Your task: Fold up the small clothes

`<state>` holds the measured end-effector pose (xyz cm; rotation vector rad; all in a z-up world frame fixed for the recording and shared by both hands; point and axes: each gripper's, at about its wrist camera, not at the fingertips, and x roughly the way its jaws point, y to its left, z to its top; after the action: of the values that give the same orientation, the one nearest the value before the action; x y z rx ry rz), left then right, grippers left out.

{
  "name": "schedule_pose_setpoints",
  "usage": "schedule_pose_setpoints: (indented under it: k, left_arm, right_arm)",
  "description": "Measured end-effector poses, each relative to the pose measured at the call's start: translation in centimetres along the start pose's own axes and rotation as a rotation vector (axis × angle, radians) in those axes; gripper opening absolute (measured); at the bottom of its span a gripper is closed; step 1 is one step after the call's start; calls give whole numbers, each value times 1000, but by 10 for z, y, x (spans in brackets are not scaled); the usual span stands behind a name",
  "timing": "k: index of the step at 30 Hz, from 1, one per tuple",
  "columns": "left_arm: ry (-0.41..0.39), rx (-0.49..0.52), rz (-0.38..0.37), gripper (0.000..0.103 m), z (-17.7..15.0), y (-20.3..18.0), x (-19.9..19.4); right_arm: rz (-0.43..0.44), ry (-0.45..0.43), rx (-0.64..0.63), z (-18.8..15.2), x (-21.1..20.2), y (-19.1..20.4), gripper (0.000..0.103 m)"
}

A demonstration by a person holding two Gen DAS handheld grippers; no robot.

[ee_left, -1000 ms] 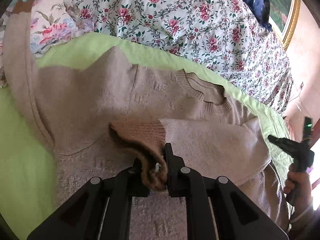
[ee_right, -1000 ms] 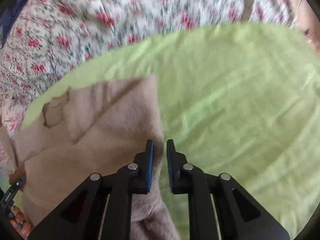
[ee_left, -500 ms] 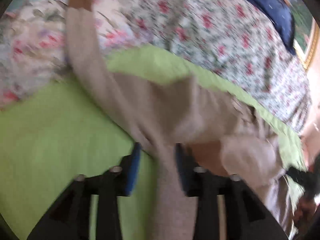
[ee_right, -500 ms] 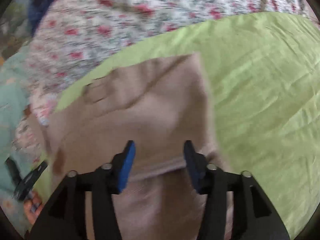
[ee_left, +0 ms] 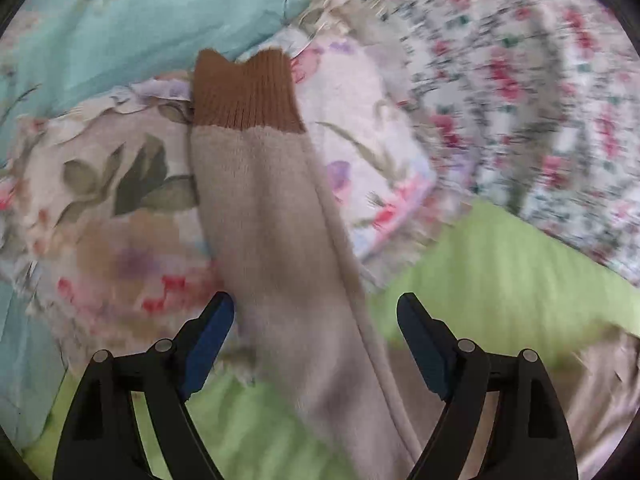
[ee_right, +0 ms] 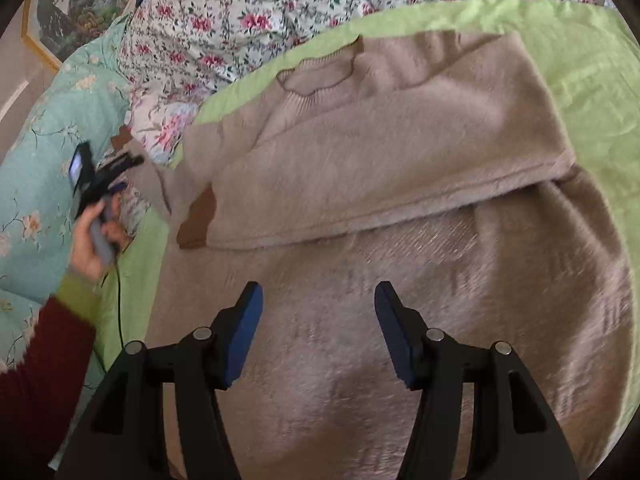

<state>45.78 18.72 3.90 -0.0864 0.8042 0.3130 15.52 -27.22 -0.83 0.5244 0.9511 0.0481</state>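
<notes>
Nearest to us, the left hand-held gripper (ee_left: 316, 344) stood wide, its blue-padded fingers (ee_left: 210, 338) on either side of the beige knitted sleeve (ee_left: 276, 240) but closed on nothing. That sleeve ran straight ahead from between the jaws, its long axis nearly in line with the fingers and leaning a little to the left as it went. It crossed the edge of the lime-green sheet (ee_left: 500, 256), climbed over the pale pillow printed with large flowers (ee_left: 120, 184) and ended at its ribbed brown cuff (ee_left: 244, 92), well beyond the jaws. Past the cuff lay the turquoise quilt (ee_left: 120, 12). The left wrist view was smeared towards its right side, so we could only guess where the sleeve met the body of the garment.

The right hand-held gripper (ee_right: 318, 328) was also spread wide and empty, hovering over the lower body of the beige knitted sweater (ee_right: 360, 280). Ahead of it the other sleeve (ee_right: 400, 168) lay already folded across the chest, its brown cuff (ee_right: 198, 220) pointing towards the left side, with the ribbed neckline (ee_right: 320, 76) farther on and the small-flowered bedspread (ee_right: 260, 8) behind.

We judged the outstretched sleeve to be the left hand's work: it lay directly before that gripper and well apart from the right one. We expected the grasp to fall farther along its length, towards the cuff.
</notes>
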Motion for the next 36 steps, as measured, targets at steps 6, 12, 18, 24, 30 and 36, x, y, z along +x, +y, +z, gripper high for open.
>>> schedule_pose_setpoints:
  k: [6, 12, 18, 24, 30, 36]
  left_arm:
    - [-11, -34, -83, 15, 6, 3, 14]
    - [-129, 27, -271, 14, -28, -16, -57]
    - [-156, 139, -479, 14, -80, -70, -130]
    - [-116, 322, -655, 15, -139, -162, -178]
    - [-29, 546, -712, 15, -205, -247, -180]
    - [53, 671, -673, 27, -249, -276, -167]
  right_arm:
    - [0, 7, -4, -1, -4, -1, 59]
    - [7, -15, 14, -1, -9, -3, 59]
    - [-16, -31, 18, -1, -14, -7, 59]
    - [-43, -49, 41, -5, -24, -17, 59]
    - [-60, -88, 74, -9, -42, -32, 59]
    - [-61, -122, 97, -4, -53, -41, 59]
